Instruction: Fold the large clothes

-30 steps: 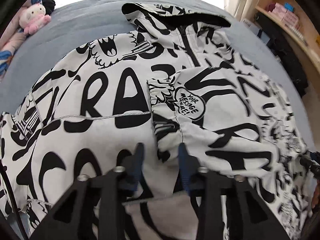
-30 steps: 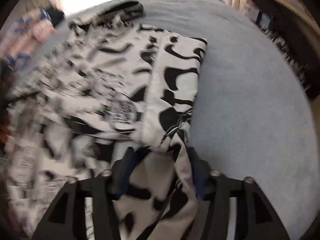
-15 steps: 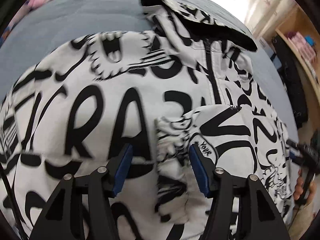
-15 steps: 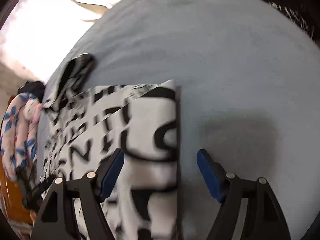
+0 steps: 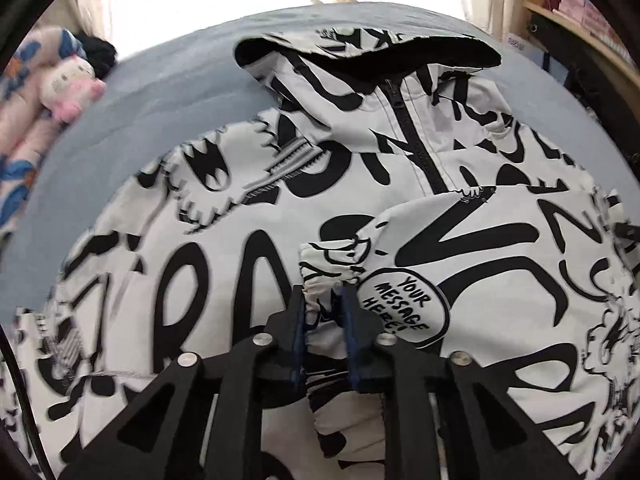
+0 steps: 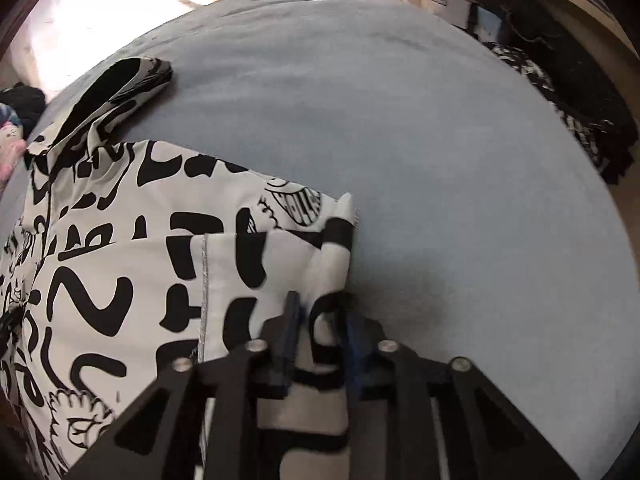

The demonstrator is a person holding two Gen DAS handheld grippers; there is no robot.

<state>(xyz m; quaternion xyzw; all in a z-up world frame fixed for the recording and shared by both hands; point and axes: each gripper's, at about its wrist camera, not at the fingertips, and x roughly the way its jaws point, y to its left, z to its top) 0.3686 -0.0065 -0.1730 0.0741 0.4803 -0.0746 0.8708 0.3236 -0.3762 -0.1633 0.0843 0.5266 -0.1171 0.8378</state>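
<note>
A white jacket (image 5: 248, 240) with black graffiti print lies zipped up on a grey-blue bed (image 5: 160, 92), hood (image 5: 360, 48) at the far end. One sleeve (image 5: 480, 256) is folded across the chest. My left gripper (image 5: 322, 296) is closing, its blue pads pinching the sleeve's gathered cuff (image 5: 324, 256). In the right wrist view the jacket (image 6: 120, 260) fills the left half. My right gripper (image 6: 320, 304) is closing on the jacket's folded right edge (image 6: 336, 240), with cloth bunched between the pads.
A pink and white plush toy (image 5: 72, 84) and floral bedding (image 5: 16, 168) lie at the bed's far left. A wooden shelf (image 5: 580, 4) and dark clothes (image 6: 560, 92) stand to the right. Bare bed sheet (image 6: 440, 160) stretches right of the jacket.
Both grippers' jaws narrowed from wide apart to pinching cloth. The left one slid onto the sleeve cuff. The right one swung from over the jacket to its right edge.
</note>
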